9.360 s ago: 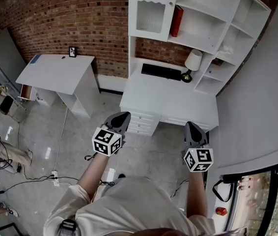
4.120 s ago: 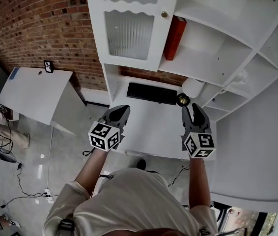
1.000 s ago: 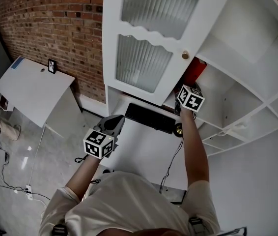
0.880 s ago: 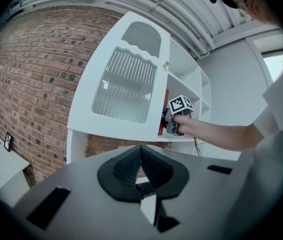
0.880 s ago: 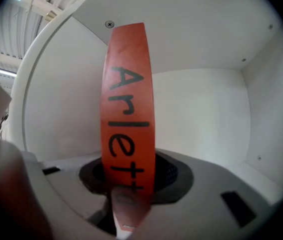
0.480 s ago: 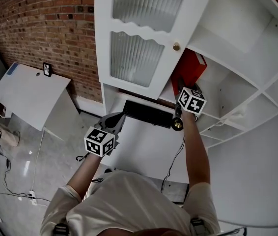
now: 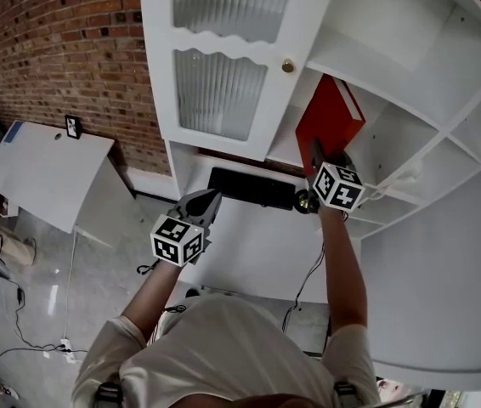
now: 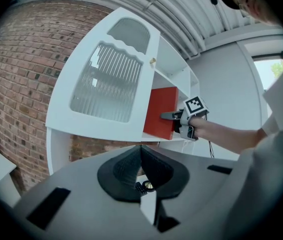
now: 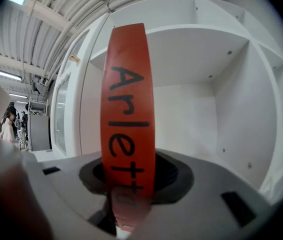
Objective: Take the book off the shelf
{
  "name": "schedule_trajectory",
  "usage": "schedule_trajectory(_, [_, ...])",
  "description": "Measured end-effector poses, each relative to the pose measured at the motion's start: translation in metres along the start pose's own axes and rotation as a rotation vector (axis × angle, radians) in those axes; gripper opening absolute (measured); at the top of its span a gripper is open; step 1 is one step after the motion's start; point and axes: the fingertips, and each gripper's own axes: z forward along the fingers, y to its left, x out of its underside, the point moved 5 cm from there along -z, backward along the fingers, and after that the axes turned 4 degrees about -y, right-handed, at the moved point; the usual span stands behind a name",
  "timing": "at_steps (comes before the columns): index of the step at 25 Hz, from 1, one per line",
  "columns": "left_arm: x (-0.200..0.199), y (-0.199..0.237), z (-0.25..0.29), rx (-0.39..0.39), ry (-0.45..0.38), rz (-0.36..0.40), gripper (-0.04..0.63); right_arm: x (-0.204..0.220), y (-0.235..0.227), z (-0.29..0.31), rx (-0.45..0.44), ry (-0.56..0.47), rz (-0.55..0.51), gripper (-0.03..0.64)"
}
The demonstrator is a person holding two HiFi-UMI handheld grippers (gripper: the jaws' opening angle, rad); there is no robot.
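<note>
Red book (image 7: 330, 121) clamped at its spine, partly out of the shelf (image 7: 393, 87)

The right gripper (image 7: 315, 150) pinches the lower spine, probably because this narrow edge is the only side facing outward. The book stands upright and sticks out of the compartment beside the glass door (image 7: 223, 87). The left gripper (image 7: 210, 199), its jaws closed on nothing, waits low over the desk (image 7: 249, 249), apparently not needed.

The scene looks like a home-office corner staged inside an industrial hall or lab. A white shelf unit (image 7: 410, 49) with a ribbed-glass door (image 7: 223, 83) rises over a white bench (image 7: 249, 236) carrying a keyboard (image 7: 249, 188), against a bare brick wall (image 7: 70, 49). Loose cables (image 7: 18, 300) trail over the polished floor (image 7: 87, 270). A corrugated ceiling (image 8: 181, 9) with exposed pipes runs overhead.
</note>
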Motion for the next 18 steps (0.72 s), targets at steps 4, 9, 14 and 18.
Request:
schedule_trajectory(4, [0.003,-0.005,0.005,0.022,0.011,-0.001,-0.006,0.000,-0.003,-0.026,0.009,-0.010,0.007,0.158])
schedule_trajectory(9, [0.006,-0.012,0.014,0.053,0.024,-0.006,-0.006,0.002,-0.005,-0.052,0.015,-0.020,0.006,0.158])
schedule_trajectory(14, [0.007,-0.018,0.021,0.080,0.029,-0.008,-0.006,0.007,-0.004,-0.080,0.018,-0.034,0.009,0.158])
schedule_trajectory(18, [0.008,-0.019,0.025,0.090,0.030,-0.011,-0.006,0.014,-0.005,-0.101,0.026,-0.044,0.030,0.158])
